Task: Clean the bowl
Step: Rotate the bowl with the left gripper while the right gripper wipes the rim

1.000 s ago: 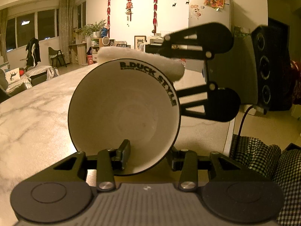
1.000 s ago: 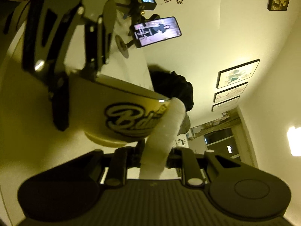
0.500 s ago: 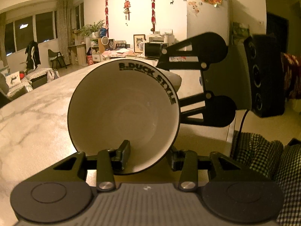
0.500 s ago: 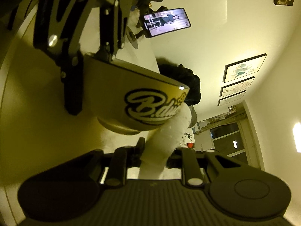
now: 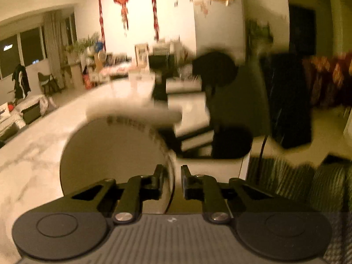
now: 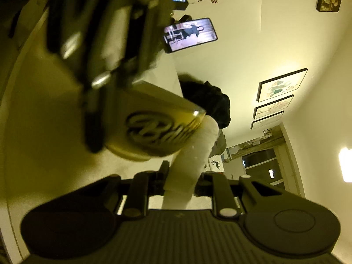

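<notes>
Above the bench, left tool was closing on the bowl rim; right tool gripped cloth against it. Thin rim could slip mid-regrip.

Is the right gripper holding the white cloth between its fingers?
Yes, the right gripper is shut on the folded white cloth, whose far end presses against the rim of the yellow bowl.
</notes>
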Tool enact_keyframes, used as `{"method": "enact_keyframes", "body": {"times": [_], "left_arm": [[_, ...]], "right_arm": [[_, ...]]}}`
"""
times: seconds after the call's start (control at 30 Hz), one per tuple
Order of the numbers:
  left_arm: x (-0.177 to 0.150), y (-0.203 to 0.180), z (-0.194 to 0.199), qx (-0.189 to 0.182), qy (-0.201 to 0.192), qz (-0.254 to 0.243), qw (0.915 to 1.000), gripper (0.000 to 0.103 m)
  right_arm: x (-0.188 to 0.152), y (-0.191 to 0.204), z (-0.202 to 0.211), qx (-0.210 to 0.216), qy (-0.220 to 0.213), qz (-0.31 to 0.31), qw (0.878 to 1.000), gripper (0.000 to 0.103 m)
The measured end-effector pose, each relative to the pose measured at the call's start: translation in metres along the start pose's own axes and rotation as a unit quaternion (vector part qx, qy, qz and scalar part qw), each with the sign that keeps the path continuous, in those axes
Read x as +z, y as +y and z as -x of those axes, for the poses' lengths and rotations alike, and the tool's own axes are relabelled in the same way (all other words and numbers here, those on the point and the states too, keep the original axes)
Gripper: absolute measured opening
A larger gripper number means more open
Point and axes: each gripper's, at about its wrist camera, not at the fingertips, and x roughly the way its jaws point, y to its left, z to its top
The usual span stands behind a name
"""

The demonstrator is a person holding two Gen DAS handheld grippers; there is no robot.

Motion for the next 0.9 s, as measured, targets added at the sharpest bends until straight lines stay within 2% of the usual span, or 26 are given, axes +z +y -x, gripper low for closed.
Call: {"method": "enact_keyframes", "body": {"times": [0.1, 0.2, 0.4, 0.73, 0.9], "left_arm": [[-0.009, 0.002, 0.002, 0.002, 0.001, 0.004, 1.0000, 0.022], [-0.019, 0.008, 0.002, 0.012, 0.011, -0.003, 0.9999, 0.028], [-0.034, 0.026, 0.001, 0.011, 0.000, 0.009, 0.9999, 0.035], [-0.049, 0.059, -0.005, 0.023, -0.009, 0.036, 0.9991, 0.039], [-0.047, 0.063, -0.010, 0.023, -0.011, 0.043, 0.9987, 0.040]], "right_arm": [[0.000, 0.000, 0.006, -0.005, -0.004, 0.005, 1.000, 0.021], [0.000, 0.000, 0.009, -0.007, -0.005, 0.009, 1.000, 0.021], [0.000, 0.001, 0.013, -0.013, -0.008, 0.014, 1.000, 0.021], [-0.005, 0.005, 0.006, 0.000, 0.002, 0.019, 1.000, 0.021], [0.003, -0.006, 0.003, -0.012, -0.007, 0.019, 1.000, 0.021]]}}
